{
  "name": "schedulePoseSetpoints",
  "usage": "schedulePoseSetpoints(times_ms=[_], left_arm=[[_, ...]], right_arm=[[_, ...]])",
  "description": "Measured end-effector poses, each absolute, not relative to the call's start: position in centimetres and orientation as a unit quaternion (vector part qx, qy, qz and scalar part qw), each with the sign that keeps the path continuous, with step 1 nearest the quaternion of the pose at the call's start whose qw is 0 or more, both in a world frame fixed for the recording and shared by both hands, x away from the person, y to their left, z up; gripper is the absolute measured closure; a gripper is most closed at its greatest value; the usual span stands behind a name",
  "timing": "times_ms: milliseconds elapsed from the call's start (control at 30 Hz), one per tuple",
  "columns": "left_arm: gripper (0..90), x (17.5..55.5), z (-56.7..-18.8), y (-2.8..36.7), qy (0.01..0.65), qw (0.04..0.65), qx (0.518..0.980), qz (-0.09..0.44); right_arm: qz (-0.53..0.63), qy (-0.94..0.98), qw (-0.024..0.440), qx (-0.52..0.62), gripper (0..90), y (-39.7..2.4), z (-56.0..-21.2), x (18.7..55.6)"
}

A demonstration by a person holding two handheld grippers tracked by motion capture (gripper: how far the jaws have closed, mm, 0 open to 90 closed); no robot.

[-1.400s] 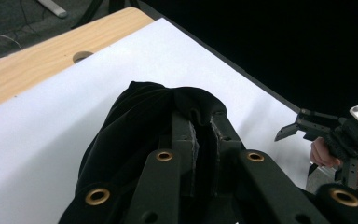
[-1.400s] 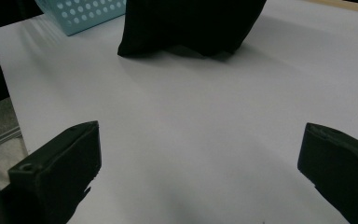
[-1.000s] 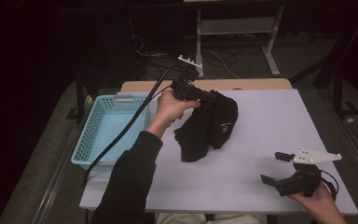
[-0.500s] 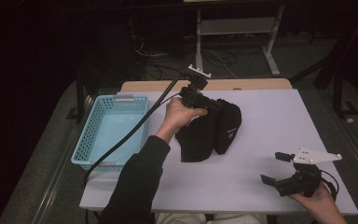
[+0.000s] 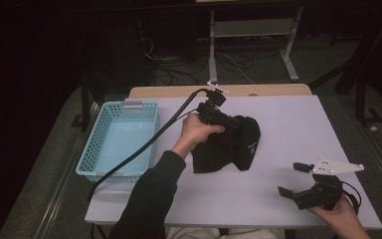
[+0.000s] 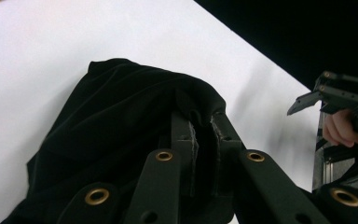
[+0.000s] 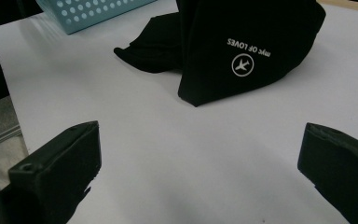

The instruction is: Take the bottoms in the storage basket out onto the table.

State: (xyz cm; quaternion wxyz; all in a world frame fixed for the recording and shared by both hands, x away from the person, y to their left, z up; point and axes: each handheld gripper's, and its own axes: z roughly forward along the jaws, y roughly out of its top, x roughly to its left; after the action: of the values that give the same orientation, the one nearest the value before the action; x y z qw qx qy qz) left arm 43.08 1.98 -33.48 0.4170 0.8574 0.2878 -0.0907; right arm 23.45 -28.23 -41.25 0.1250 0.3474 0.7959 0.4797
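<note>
Moved: left gripper [image 5: 227, 121] w/ black cloth [image 5: 229, 147] pulled further right — I'm mid-drag.
Grip: jaws pinched on cloth fold.
Right gripper [image 5: 297, 180]: wide apart, holding nothing.

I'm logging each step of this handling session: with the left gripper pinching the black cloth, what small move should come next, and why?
Probably lift the left gripper a little and carry the black cloth toward the blue basket. Its jaws are shut on a fold of the cloth, most of which lies bunched on the white table. The right gripper rests open, apart from the cloth.
</note>
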Motion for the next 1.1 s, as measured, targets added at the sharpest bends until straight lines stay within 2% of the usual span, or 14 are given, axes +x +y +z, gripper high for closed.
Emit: schedulePoseSetpoints(times_ms=[500, 633, 667, 700, 767, 933, 967, 1100], left_arm=[[79.3, 41.9, -36.9, -0.2, 0.252, 0.391, 0.879, -0.105], [70.9, 41.5, -37.3, -0.4, 0.249, 0.382, 0.885, -0.096], [64.0, 41.4, -37.2, -0.4, 0.248, 0.381, 0.886, -0.094], [64.0, 41.3, -37.2, -0.5, 0.247, 0.381, 0.886, -0.093], [56.4, 41.2, -37.1, -0.4, 0.248, 0.379, 0.887, -0.092], [45.2, 41.1, -36.6, -0.2, 0.249, 0.374, 0.888, -0.099], [45.2, 41.1, -36.5, -0.1, 0.250, 0.373, 0.888, -0.096], [32.1, 40.6, -36.0, 0.2, 0.244, 0.362, 0.897, -0.061]], right_arm=[[0.480, 0.796, 0.124, 0.347, 0.0, -28.2, -41.2, 23.4], [0.480, 0.796, 0.124, 0.347, 0.0, -28.3, -41.2, 23.4], [0.479, 0.797, 0.124, 0.347, 0.0, -28.2, -41.2, 23.4], [0.479, 0.797, 0.124, 0.347, 0.0, -28.2, -41.2, 23.4], [0.479, 0.797, 0.124, 0.346, 0.0, -28.2, -41.2, 23.4], [0.480, 0.796, 0.124, 0.347, 0.0, -28.2, -41.2, 23.4], [0.479, 0.797, 0.124, 0.346, 0.0, -28.2, -41.2, 23.4], [0.479, 0.797, 0.123, 0.345, 0.0, -28.1, -41.2, 23.3]])
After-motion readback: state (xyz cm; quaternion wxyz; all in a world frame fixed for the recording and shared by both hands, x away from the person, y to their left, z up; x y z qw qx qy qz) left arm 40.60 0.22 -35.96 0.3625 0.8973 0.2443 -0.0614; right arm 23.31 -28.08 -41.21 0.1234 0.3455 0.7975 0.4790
